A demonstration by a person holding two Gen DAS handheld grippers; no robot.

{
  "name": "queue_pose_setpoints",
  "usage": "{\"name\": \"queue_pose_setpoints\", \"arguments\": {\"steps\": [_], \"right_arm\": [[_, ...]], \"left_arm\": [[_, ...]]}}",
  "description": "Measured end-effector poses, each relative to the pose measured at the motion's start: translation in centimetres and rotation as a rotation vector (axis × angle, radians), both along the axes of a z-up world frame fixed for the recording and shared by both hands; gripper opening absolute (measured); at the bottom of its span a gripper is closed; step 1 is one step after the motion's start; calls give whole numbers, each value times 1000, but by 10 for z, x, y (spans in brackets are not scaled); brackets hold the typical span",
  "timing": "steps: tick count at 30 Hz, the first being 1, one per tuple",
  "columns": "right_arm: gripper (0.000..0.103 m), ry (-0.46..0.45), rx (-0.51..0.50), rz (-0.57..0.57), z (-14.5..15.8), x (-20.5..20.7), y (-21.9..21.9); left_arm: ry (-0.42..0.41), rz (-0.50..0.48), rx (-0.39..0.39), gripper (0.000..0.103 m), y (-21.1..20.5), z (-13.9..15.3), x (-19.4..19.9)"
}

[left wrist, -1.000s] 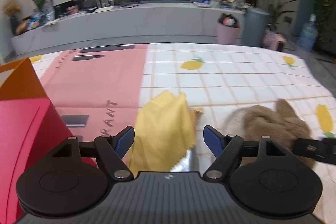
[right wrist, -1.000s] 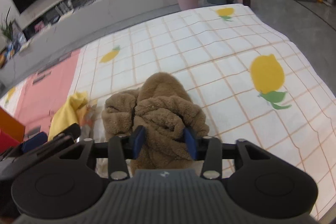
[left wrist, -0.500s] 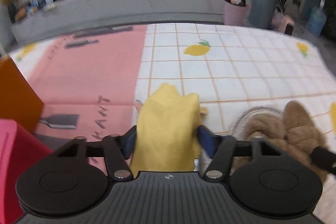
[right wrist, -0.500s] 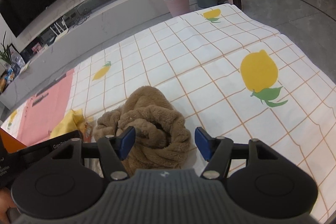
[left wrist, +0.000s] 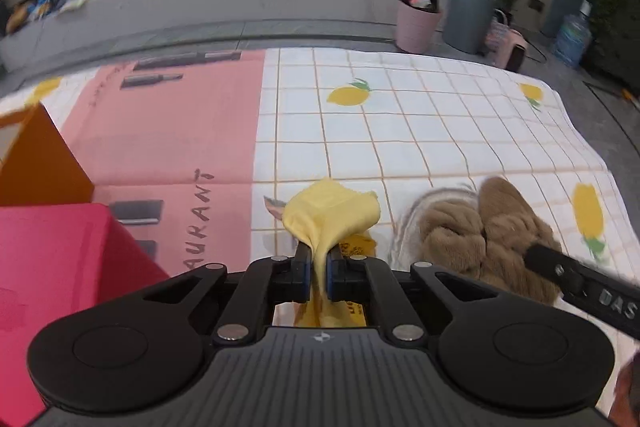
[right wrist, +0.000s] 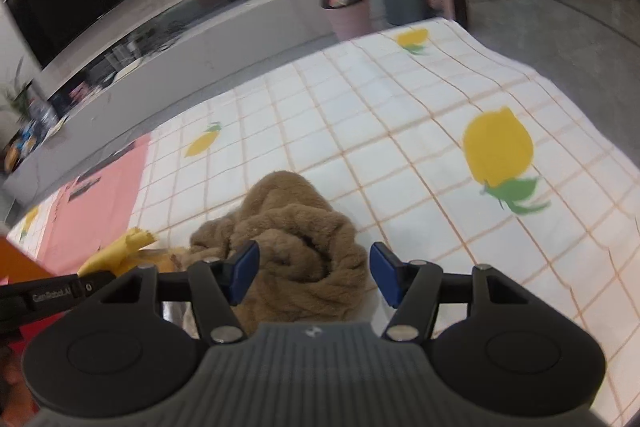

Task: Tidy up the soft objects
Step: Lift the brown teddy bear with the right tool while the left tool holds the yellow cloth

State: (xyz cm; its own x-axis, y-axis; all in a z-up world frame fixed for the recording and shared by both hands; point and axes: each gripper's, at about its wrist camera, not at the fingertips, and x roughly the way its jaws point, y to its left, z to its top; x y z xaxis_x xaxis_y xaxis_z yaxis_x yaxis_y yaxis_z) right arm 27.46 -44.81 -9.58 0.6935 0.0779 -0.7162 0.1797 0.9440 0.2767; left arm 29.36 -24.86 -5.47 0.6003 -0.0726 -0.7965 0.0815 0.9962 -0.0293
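My left gripper is shut on a yellow cloth, which bunches up in front of the fingers over the tablecloth. A brown fluffy garment lies crumpled to its right. In the right wrist view my right gripper is open, its blue pads on either side of the brown garment, not pinching it. The yellow cloth shows at the left there, behind the left gripper's finger.
A red box and an orange box stand at the left. The lemon-print tablecloth and a pink mat cover the table. Bins stand on the floor beyond the far edge.
My left gripper closed on the yellow cloth. My right gripper let go of the brown garment and opened wide, lifting back slightly.
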Motion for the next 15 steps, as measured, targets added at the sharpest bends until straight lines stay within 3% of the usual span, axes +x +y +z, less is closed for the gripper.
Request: {"name": "queue_pose_setpoints", "arguments": {"steps": [4,9,15], "right_arm": [[68,-29,-78,28,0,-5,1],[68,12,-41,-20,-9,-3,-4],[68,-19,-106,52,-4,-5,10]], "left_arm": [[-66,-110,61,7,-3,14,-16],[-72,-141,45,4,4,27,-21],[-80,-244,-27,4,17,37,-56]]}}
